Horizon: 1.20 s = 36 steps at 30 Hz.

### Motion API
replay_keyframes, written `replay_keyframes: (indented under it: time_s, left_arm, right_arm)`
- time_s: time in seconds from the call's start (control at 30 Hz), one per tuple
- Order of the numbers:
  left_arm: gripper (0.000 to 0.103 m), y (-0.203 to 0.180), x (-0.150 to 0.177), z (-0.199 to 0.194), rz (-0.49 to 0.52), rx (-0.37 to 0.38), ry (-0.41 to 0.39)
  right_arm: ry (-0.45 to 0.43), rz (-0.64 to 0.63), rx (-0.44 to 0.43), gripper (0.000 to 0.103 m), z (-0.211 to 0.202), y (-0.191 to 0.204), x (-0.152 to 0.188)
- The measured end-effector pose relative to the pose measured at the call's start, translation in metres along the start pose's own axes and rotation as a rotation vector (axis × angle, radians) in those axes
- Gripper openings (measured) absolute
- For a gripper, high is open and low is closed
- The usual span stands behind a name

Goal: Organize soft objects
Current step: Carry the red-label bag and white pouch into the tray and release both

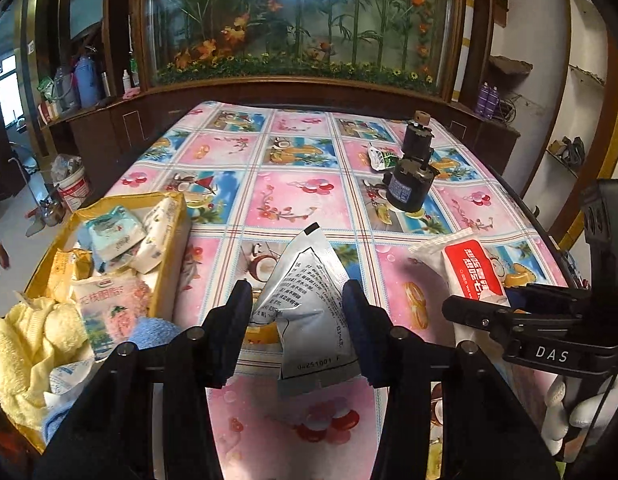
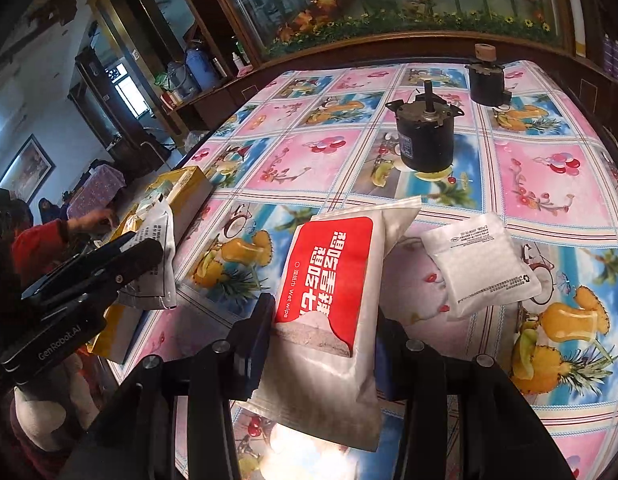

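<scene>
1. The yellow box [image 1: 121, 240] stands at the left edge of the table [image 1: 293, 196], already holding small packets and a yellow towel [image 1: 29, 344]. It appears to be the collecting point for soft goods, which would explain why it sits within the left arm's reach.

2. The left gripper [image 1: 297, 312] has its fingers spread on either side of a silver pouch [image 1: 305, 300]. The pouch stands up between them, clear of the table and just right of the box; whether the pads truly pinch it cannot be told, as gaps show on both sides.

3. The right gripper [image 2: 325, 344] is clenched on a red-and-white wet-wipe pack [image 2: 333, 300], grasped at its lower end so that the length projects forward, probably for carrying toward the box.

4. A white sachet [image 2: 481, 264] lies flat on the table just right of the pack, not yet collected.

5. Two black motors [image 2: 425, 140] stand upright farther back. Being hard items, they are presumably left out of the sorting.
</scene>
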State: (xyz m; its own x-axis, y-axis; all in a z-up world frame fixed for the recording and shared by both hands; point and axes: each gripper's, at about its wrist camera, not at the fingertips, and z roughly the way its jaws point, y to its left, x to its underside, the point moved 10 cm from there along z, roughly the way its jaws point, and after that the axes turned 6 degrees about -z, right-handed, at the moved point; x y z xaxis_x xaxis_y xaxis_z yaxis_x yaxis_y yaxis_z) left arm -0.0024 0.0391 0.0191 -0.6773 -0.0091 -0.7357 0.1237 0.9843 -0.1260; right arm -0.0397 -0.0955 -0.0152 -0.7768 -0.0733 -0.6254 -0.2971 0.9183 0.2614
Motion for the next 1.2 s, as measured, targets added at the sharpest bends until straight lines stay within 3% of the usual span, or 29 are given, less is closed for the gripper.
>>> replay_keyframes:
  time_s: [0.73, 1.2]
  left_arm:
    - [0.045, 0.071, -0.004, -0.043, -0.102, -0.064, -0.095]
    - [0.045, 0.207, 0.027, -0.055, -0.332, -0.222, -0.064]
  right_arm:
    - [0.000, -0.143, -0.026, 0.045, 0.002, 0.081, -0.016]
    - [0.034, -0.304, -0.168, 0.045, 0.056, 0.197, -0.058]
